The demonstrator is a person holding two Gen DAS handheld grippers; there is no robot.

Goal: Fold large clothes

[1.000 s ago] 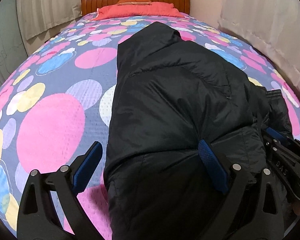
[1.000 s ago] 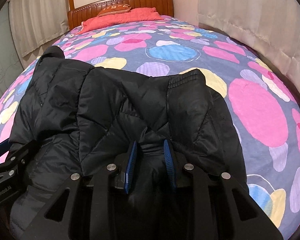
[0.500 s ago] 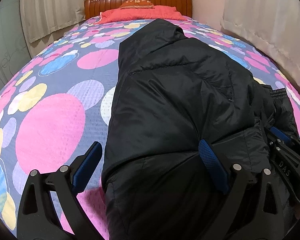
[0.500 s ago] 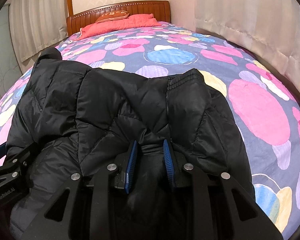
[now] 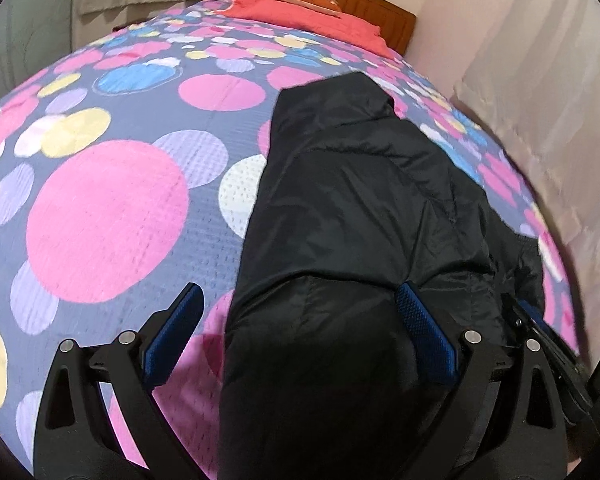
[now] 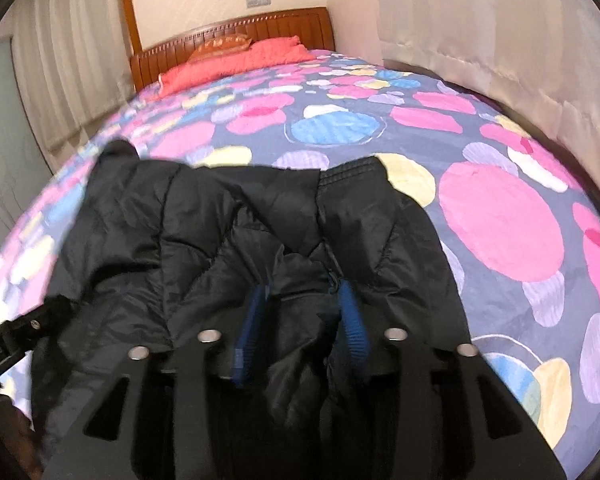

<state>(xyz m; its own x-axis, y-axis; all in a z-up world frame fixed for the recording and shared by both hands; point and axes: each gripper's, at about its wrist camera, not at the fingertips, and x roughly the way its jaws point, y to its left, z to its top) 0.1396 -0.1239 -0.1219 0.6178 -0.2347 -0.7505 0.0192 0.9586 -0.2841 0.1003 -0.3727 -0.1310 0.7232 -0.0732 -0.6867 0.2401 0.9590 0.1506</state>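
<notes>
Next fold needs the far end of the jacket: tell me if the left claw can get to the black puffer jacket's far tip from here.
Probably yes. The left claw stands wide open, and the black puffer jacket has nothing lying over its far tip.

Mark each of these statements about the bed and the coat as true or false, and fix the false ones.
1. The black padded jacket lies on a bedspread printed with coloured circles. True.
2. The left gripper is clamped shut on a sleeve. False: its jaws stand wide open, with the jacket's edge lying between them.
3. A red pillow sits at the wooden headboard. True.
4. The right gripper has nothing between its fingers. False: a bunch of jacket fabric sits between them; the jaws have just been opening.
5. The jacket hangs from a hanger. False: it lies on the bed.
</notes>
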